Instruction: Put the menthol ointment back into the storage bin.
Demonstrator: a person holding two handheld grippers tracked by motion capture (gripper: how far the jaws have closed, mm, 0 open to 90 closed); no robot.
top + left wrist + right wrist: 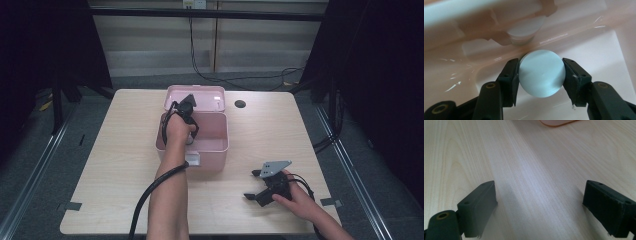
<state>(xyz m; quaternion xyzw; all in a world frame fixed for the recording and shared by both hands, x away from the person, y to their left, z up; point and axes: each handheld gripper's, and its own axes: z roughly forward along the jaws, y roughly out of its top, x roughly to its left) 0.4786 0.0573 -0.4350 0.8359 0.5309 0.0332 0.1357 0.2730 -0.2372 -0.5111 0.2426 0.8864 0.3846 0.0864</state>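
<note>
1. The wooden table [115,165] carries a pink box [220,145] with its lid [210,95] flipped back.
2. The left gripper [541,75] reaches down into the box, far nearer the work than the right gripper [540,202], which rests on the table with jaws spread and nothing between them.
3. The pale round disc [541,75] sits squarely between the left jaws, pinched at both sides, low inside the box by its wall.

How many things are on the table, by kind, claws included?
Pink box with open lid: 1
Pale round disc, held in the left claw inside the box: 1
Claws, counting the right claw: 2
Total: 4
</note>
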